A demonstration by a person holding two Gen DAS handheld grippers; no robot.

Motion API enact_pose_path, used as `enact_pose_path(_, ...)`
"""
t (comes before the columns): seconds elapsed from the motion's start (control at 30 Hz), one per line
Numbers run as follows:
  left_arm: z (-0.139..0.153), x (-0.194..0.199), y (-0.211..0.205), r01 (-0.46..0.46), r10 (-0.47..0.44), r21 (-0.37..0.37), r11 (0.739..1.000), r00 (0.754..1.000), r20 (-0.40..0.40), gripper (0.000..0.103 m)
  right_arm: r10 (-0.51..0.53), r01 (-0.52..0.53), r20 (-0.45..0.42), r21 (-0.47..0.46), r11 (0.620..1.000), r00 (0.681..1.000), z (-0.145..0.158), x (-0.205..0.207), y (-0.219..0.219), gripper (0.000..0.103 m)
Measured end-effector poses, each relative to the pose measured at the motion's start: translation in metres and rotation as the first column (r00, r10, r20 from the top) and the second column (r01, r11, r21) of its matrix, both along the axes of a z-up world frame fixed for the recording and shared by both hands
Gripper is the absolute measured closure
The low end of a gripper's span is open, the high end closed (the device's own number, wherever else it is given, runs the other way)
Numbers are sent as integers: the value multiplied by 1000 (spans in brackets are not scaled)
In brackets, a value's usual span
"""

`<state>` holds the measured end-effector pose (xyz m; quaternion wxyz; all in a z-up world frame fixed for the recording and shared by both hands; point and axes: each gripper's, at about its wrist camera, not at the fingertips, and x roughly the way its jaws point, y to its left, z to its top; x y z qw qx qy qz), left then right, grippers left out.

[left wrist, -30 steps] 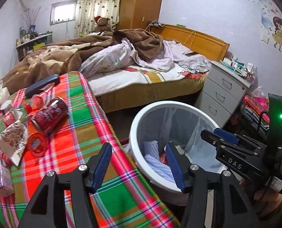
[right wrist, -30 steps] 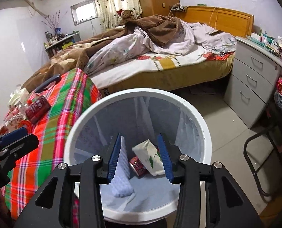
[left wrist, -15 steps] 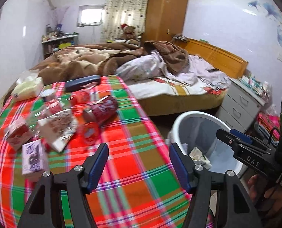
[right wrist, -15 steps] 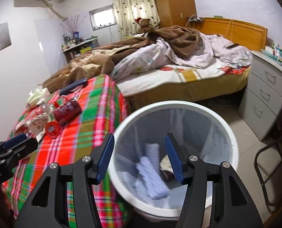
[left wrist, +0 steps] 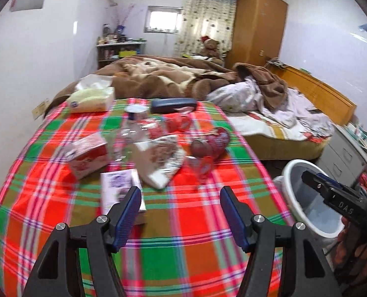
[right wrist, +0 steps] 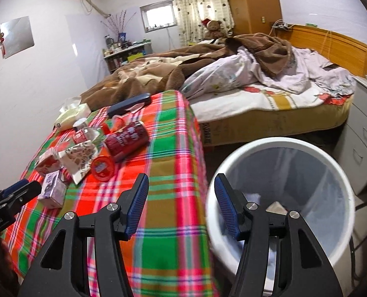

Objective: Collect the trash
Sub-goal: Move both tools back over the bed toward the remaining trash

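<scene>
Left gripper [left wrist: 181, 212] jaws apart, just widened, empty; swung from bin [right wrist: 280, 195] to plaid table [left wrist: 195, 255]; right gripper [right wrist: 181, 205] likewise wider, empty, shifted from bin toward table edge; trash [left wrist: 156, 158] clustered mid-table beyond.

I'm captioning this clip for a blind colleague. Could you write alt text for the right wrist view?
The right gripper, jaws open and empty, hovers over the edge of a plaid-covered table beside a white trash bin lined with a bag. Farther back on the table lie a red can, wrappers and small boxes; an unmade bed stands behind.
</scene>
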<state>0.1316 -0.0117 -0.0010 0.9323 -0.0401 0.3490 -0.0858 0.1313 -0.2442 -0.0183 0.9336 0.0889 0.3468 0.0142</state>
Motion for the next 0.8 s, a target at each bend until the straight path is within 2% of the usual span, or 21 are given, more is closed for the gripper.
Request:
enact_pose_path(0.23, -19, 15, 39, -72, 72, -3, 997, 996, -50, 37, 40, -40, -29, 11, 999, 999, -5, 26, 22, 46)
enact_pose_path(0.43, -35, 32, 57, -105, 104, 3, 994, 990, -98, 34, 63, -61, -64, 29, 998, 996, -8, 57, 39, 46)
enact_pose_path(0.57, -46, 44, 61, -88, 86, -12, 996, 988, -130, 34, 74, -71, -79, 44, 997, 994, -11, 77, 47, 46)
enact_pose_path(0.7, -55, 55, 62, -83, 80, -16, 996, 984, -158, 33, 84, -74, -129, 82, 994, 988, -18, 101, 55, 46)
enact_pose_path(0.8, -58, 60, 60, -75, 74, 3, 997, 984, -165, 33, 84, -73, -137, 87, 994, 987, -20, 112, 61, 44)
